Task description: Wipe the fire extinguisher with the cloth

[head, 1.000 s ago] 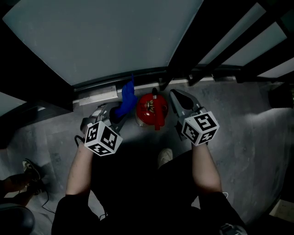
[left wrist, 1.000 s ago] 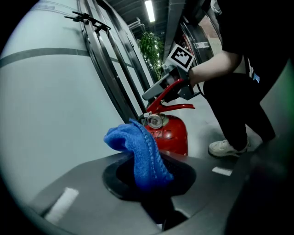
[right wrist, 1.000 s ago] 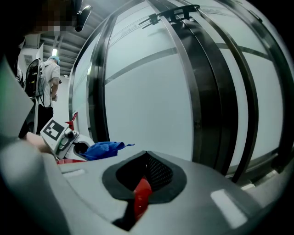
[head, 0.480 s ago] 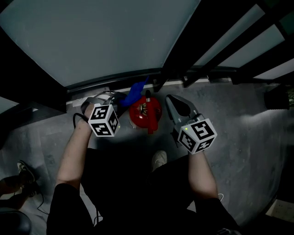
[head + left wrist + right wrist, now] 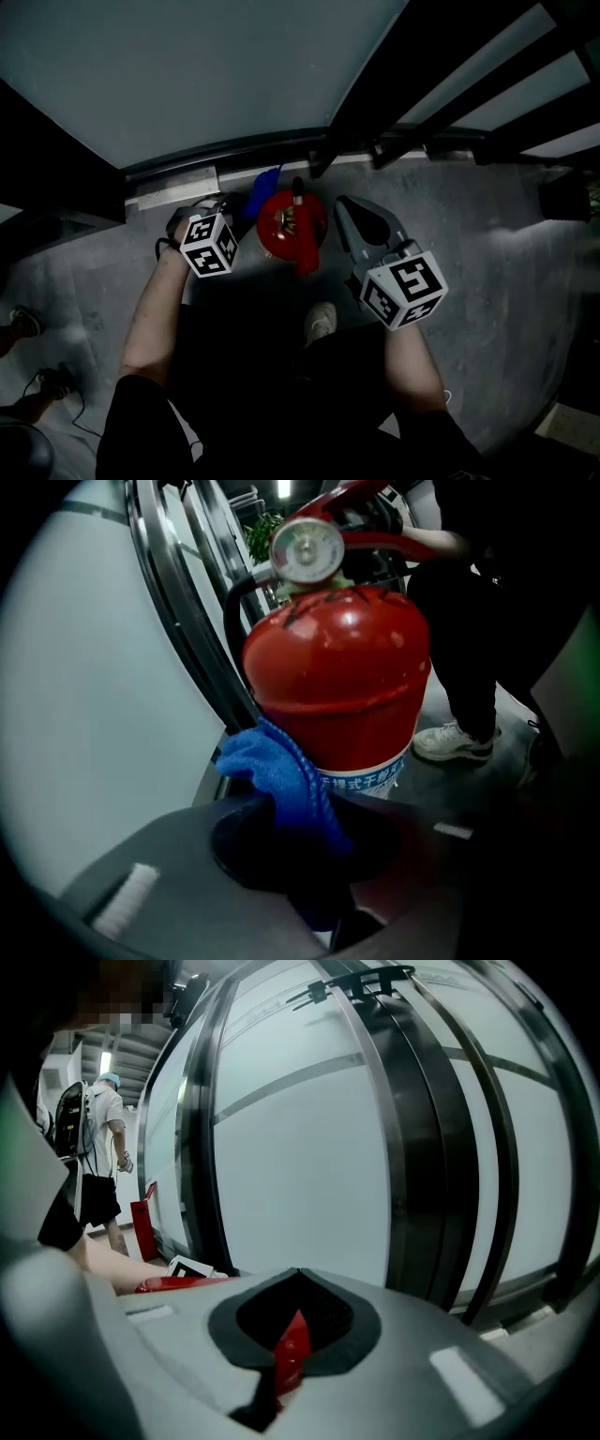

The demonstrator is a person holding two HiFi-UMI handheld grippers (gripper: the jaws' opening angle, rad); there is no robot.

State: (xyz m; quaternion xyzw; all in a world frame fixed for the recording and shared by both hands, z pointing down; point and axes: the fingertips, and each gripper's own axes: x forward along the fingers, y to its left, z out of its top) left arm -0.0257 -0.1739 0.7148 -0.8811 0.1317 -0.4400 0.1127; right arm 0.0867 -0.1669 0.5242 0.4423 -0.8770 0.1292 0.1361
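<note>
Red metal fire extinguisher, likely heavy, is clamped by its handle in right gripper; blue cloth in left gripper.

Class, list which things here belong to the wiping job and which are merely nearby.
Job: fire extinguisher, blue cloth, left gripper with its jaws shut on the cloth.
Nearby: white shoe, glass panel, bystander.

cloth left of fire extinguisher, wall behind
</note>
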